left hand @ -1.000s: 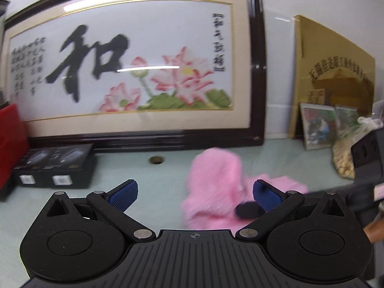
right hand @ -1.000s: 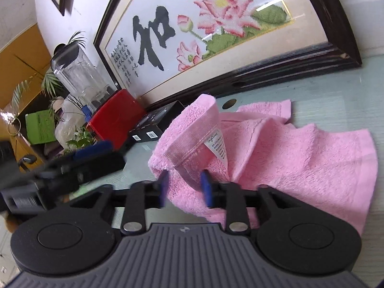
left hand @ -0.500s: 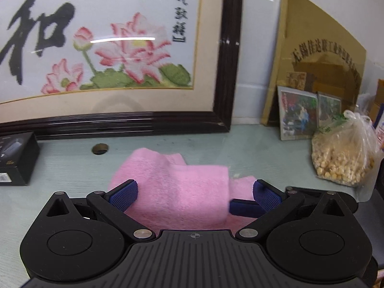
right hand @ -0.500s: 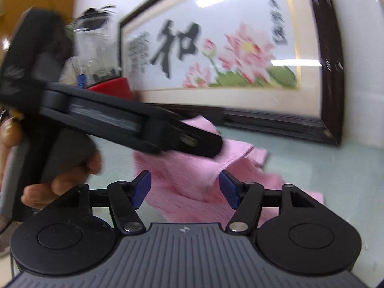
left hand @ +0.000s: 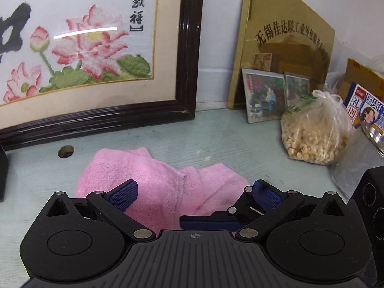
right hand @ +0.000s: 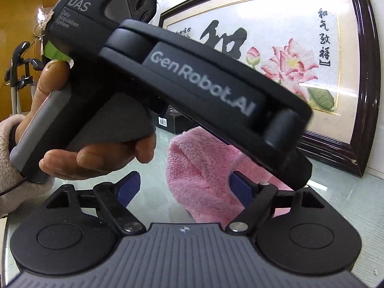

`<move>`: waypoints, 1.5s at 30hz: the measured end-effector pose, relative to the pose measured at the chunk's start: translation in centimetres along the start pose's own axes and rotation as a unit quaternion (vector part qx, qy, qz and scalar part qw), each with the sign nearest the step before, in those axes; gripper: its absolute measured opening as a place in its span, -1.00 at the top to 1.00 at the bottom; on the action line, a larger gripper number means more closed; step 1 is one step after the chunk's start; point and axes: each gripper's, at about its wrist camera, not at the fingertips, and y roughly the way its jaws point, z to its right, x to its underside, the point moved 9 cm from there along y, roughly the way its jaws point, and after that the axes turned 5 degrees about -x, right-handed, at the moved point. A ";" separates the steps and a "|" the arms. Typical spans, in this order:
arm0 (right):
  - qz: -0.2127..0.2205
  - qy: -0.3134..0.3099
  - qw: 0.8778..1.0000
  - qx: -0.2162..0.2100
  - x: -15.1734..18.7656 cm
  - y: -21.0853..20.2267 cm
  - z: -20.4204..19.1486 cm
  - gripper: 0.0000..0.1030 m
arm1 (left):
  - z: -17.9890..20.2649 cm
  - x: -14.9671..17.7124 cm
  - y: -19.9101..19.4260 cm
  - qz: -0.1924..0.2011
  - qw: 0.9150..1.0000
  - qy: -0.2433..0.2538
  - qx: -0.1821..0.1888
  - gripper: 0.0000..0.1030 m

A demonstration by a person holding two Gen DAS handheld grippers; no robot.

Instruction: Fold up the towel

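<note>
Both tools — left tool [left hand: 194, 193], right tool [right hand: 184, 187] — hung spread over the half-folded towel [left hand: 153, 180], its loose edge probably needing gripping next.

Bright, even indoor light; tube glare on framed picture [left hand: 96, 48]; fisheye-bent edges; near device blurred.

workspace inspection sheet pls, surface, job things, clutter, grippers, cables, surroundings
surface: pale green table, glossy.
job's things: pink towel lying rumpled, partly folded over itself.
clutter: bag of kernels, photo cards, gold plaque, printed box, black box.
grippers: left gripper jaws open over the towel; right gripper jaws open, towel between them, not gripped.
cables: nothing seen.
surroundings: framed lotus picture leaning against the wall.
</note>
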 end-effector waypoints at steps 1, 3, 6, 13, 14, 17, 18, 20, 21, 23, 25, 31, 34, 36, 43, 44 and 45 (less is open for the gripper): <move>-0.001 -0.002 1.000 0.001 -0.6 0.3 -0.6 -0.65 | 0.2 0.0 0.0 0.000 1.000 0.000 0.005 -1.00; -0.003 -0.003 1.000 0.001 -0.9 0.5 -0.8 -0.66 | 0.2 0.0 0.3 -0.007 1.000 -0.012 0.006 -1.00; -0.006 -0.003 1.000 0.003 -0.9 0.5 -0.7 -0.68 | -0.2 0.0 0.4 -0.007 1.000 -0.027 -0.005 -0.97; -0.011 -0.004 1.000 0.008 -0.9 0.4 -0.5 -0.76 | -0.8 0.0 1.3 -0.021 0.999 -0.026 -0.025 -0.21; -0.011 -0.005 1.000 0.008 -0.9 0.4 -0.4 -0.77 | -1.0 0.2 1.6 -0.026 0.999 -0.026 -0.036 -0.13; -0.018 -0.010 1.000 0.011 -0.8 0.5 -0.4 -0.77 | -1.6 0.8 2.5 -0.039 0.997 -0.027 -0.062 0.33; -0.022 -0.012 1.000 0.013 -0.8 0.6 -0.4 -0.77 | -1.9 0.9 2.6 -0.039 0.996 -0.032 -0.069 0.39; -0.021 -0.015 1.000 0.011 -0.9 0.5 -0.4 -0.77 | -2.4 0.9 2.5 -0.038 0.996 -0.040 -0.074 0.70; -0.020 -0.016 1.000 0.010 -0.9 0.4 -0.4 -0.79 | -2.8 1.0 2.4 -0.037 0.995 -0.045 -0.078 0.77; -0.022 -0.019 1.000 0.009 -0.9 0.4 -0.4 -0.79 | -3.5 1.0 2.2 -0.034 0.994 -0.056 -0.085 0.89; -0.029 -0.026 0.999 0.005 -0.7 0.3 -0.6 -0.79 | -4.1 1.0 1.7 -0.025 0.993 -0.065 -0.095 0.92; -0.007 -0.022 0.999 -0.031 -2.6 -3.2 -0.1 -0.82 | -5.5 1.0 -0.7 0.018 0.990 -0.080 -0.116 0.94; 0.073 0.062 0.995 -0.011 -4.9 -6.7 3.3 -0.99 | -6.2 1.2 -2.6 0.051 0.988 -0.083 -0.123 0.95; 0.109 0.136 0.984 0.030 -5.3 -8.5 6.6 -0.99 | -6.4 1.5 -3.9 0.073 0.986 -0.086 -0.119 0.95; 0.071 0.256 0.958 0.107 -1.9 -7.5 12.0 -0.98 | -8.2 2.3 -7.4 0.128 0.981 -0.118 -0.088 0.95; 0.056 0.258 0.958 0.112 -1.6 -6.6 12.2 -0.98 | -8.5 2.5 -7.5 0.130 0.980 -0.124 -0.086 0.95; 0.039 0.259 0.958 0.117 -1.5 -5.7 12.5 -0.97 | -8.9 2.6 -7.7 0.131 0.979 -0.129 -0.084 0.94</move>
